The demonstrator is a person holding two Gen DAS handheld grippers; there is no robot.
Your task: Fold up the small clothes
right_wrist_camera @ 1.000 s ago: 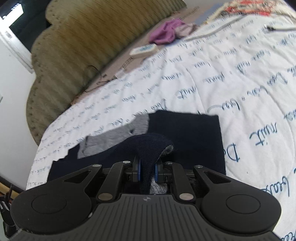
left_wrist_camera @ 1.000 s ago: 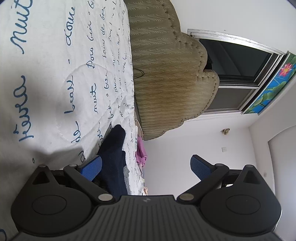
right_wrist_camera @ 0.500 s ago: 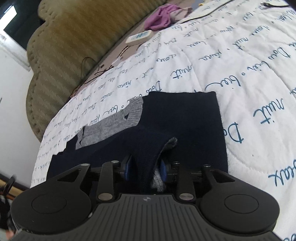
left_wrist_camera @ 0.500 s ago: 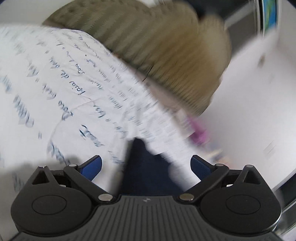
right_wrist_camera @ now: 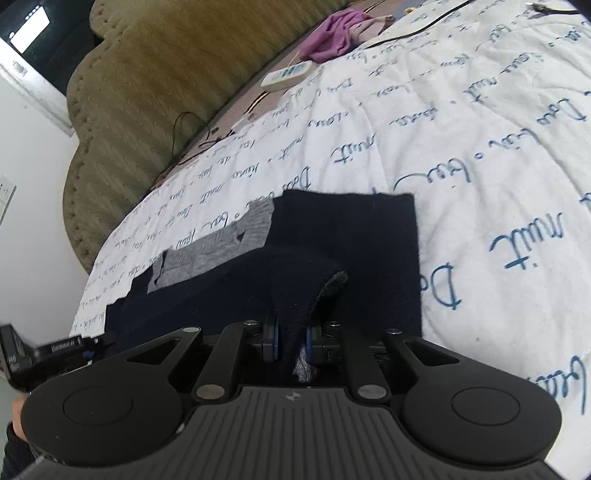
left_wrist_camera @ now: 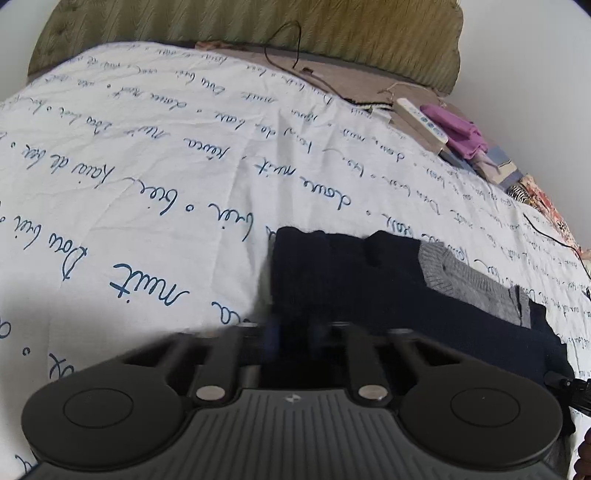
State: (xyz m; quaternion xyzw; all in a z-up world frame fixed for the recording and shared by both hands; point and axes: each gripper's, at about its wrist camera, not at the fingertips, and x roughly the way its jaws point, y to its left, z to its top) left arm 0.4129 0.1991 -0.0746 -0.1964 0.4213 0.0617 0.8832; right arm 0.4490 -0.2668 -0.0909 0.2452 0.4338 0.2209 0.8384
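A navy knitted garment (left_wrist_camera: 369,291) with a grey knit panel (left_wrist_camera: 472,280) lies flat on the white quilt (left_wrist_camera: 147,184). My left gripper (left_wrist_camera: 301,332) is at the garment's near left edge, blurred. Its jaws are closing, with navy fabric between the pads. In the right wrist view the same garment (right_wrist_camera: 351,236) and its grey panel (right_wrist_camera: 221,251) spread out ahead. My right gripper (right_wrist_camera: 291,339) has a raised fold of navy fabric pinched between its blue pads as the jaws close, and a grey lining shows beneath the pinch.
The quilt bears blue handwriting. An olive padded headboard (left_wrist_camera: 258,22) runs along the far side. Near it lie a white remote (left_wrist_camera: 421,122), a purple cloth (left_wrist_camera: 454,129) and a black cable (left_wrist_camera: 295,48). A second cable (left_wrist_camera: 550,236) trails at the right.
The left gripper rolled upright and swung over the garment, and its wide jaws came together on the near edge. The right gripper loosened briefly, then pinched the fold again and sank slightly.
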